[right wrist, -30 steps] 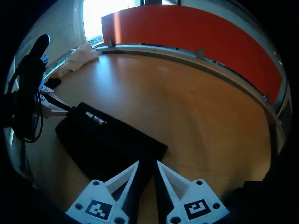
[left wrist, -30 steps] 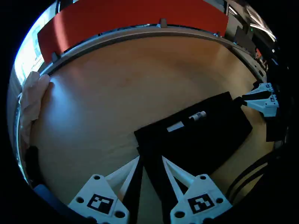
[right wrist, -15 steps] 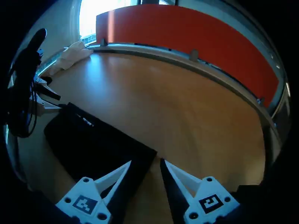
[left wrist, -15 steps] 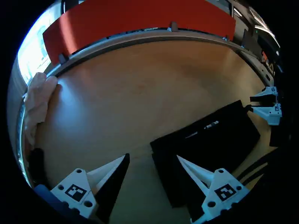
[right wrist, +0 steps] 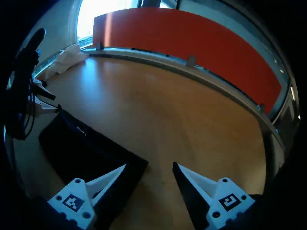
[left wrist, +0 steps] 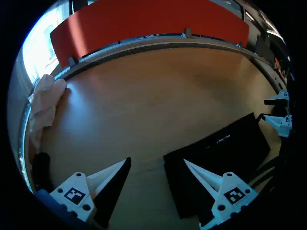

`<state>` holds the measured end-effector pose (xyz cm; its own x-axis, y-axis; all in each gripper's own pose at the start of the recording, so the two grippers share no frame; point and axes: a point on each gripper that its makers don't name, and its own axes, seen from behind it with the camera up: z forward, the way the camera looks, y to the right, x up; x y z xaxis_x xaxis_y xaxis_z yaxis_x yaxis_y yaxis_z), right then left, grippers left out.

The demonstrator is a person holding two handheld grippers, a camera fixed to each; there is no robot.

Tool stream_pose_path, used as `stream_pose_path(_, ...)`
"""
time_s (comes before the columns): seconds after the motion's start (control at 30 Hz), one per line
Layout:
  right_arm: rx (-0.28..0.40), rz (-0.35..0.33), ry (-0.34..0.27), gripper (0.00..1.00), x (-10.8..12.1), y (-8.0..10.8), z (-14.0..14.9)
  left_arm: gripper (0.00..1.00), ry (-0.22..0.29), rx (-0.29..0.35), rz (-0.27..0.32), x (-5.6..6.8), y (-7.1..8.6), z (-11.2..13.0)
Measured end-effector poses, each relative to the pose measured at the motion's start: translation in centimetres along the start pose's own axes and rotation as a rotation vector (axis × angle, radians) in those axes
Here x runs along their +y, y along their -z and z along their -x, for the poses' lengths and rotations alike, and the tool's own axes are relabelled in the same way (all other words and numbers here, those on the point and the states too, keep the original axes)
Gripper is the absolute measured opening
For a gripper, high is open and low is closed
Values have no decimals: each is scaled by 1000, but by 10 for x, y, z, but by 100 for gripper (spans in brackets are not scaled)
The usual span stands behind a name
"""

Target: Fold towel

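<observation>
1. The black towel (left wrist: 226, 153) is found lying flat as a folded rectangle on the wooden table (left wrist: 146, 96), toward its near side. A small pale mark is seen on its upper face.
2. The left gripper (left wrist: 156, 161) is held with its jaws spread wide, bare table showing between them. One finger is seen over the towel's near corner; contact cannot be confirmed.
3. The right gripper (right wrist: 149, 165) is likewise spread wide, with one finger seen over the towel's opposite corner and the other over bare wood.
4. The two grippers are placed at opposite ends of the towel, and neither is clamped on it.
5. A crumpled cream cloth (left wrist: 44, 103) is noted at the table's far corner, well apart from the towel.
6. A red panel (left wrist: 153, 19) is noted standing along the table's far edge.
</observation>
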<state>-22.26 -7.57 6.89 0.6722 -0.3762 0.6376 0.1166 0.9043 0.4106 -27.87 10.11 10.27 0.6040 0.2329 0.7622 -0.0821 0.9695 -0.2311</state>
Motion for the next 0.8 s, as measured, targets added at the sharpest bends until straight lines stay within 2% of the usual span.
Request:
stream_pose_path(0.2, 3, 9, -6, 85, 4, 2, -1, 90, 13, 7, -11, -4, 2, -1)
stream_pose_path(0.27, 6, 5, -8, 86, 2, 4, 0, 90, 18, 12, -5, -3, 4, -1)
stream_pose_path(0.4, 10, -6, -9, 94, -1, 10, 1, 90, 24, 19, 13, 0, 9, 1)
stream_pose_path(0.5, 11, -13, -10, 94, -4, 15, 3, 90, 25, 21, 15, 0, 14, 5)
stream_pose_path(0.8, 20, -36, -8, 94, -18, 39, 17, 90, 40, 19, 27, 6, 34, 29)
